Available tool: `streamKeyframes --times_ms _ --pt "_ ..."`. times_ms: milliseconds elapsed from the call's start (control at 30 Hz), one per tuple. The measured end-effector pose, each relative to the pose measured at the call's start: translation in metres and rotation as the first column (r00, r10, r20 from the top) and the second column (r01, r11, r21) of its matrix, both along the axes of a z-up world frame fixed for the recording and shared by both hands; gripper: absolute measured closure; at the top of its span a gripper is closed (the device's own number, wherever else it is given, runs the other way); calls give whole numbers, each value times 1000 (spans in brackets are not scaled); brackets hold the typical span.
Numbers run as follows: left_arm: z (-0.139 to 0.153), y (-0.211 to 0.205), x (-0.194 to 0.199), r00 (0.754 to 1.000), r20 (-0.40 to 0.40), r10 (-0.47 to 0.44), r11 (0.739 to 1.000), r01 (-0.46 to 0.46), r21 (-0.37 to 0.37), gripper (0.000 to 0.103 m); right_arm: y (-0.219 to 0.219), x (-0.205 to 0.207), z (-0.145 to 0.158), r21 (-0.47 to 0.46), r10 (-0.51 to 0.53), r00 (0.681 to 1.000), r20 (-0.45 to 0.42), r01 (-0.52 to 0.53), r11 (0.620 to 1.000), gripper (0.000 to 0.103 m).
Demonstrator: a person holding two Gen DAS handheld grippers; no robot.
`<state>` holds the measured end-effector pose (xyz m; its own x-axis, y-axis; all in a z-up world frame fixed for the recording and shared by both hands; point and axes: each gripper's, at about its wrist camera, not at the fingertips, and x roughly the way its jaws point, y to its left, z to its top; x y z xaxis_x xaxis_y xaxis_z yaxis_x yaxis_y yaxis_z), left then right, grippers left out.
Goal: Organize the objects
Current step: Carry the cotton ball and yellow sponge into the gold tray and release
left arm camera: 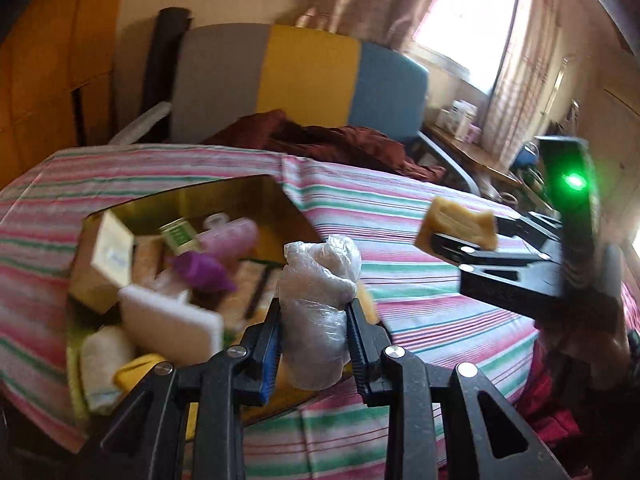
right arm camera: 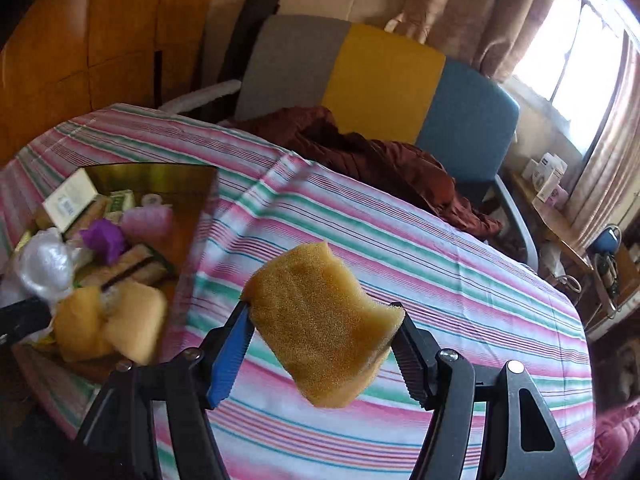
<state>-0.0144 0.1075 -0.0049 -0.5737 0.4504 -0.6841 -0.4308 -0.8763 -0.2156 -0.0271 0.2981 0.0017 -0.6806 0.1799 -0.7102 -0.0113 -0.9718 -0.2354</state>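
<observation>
My left gripper (left arm camera: 314,308) is shut on a crumpled clear plastic bundle (left arm camera: 318,312), held above the near right corner of a gold-lined box (left arm camera: 256,196). The box holds several items, among them a white sponge (left arm camera: 172,320), a purple piece (left arm camera: 204,272) and a pink roll (left arm camera: 232,236). My right gripper (right arm camera: 324,316) is shut on a yellow sponge (right arm camera: 324,328), lifted over the striped tablecloth (right arm camera: 420,248) to the right of the box (right arm camera: 152,176). The left wrist view shows that sponge (left arm camera: 456,224) in the right gripper (left arm camera: 468,236) at the right. The plastic bundle (right arm camera: 44,268) appears at the left edge of the right wrist view.
A chair (right arm camera: 384,76) with a grey, yellow and blue back stands behind the table, a maroon cloth (right arm camera: 380,160) heaped on it. A side shelf (right arm camera: 552,208) with small boxes sits under the curtained window (right arm camera: 580,40) at the right. Wooden panels (right arm camera: 112,32) line the left.
</observation>
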Motion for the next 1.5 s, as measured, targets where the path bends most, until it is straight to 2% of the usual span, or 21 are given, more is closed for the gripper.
streamKeyframes --times_ms 300,500,700,833,1067,1500 --pt "-3 -45 7 996 9 85 996 -85 23 74 -40 18 4 -83 40 999 -33 -42 996 35" --pt "-2 -74 12 990 10 138 989 -138 50 73 -52 28 2 -252 73 997 -37 -80 965 35" --pt "-7 -102 15 979 19 203 977 -204 63 74 -57 32 -3 -329 76 997 -13 -76 941 35" --pt "-4 -108 8 973 17 230 971 -230 61 74 -62 21 -3 -352 106 994 -5 -101 931 35" --pt "7 -102 -6 966 -37 256 967 -255 10 73 -83 -3 0 -365 183 983 -15 -175 915 35" --pt "-11 -90 -17 972 -9 236 969 -236 -74 73 -115 -33 -18 -345 260 965 28 -235 909 35"
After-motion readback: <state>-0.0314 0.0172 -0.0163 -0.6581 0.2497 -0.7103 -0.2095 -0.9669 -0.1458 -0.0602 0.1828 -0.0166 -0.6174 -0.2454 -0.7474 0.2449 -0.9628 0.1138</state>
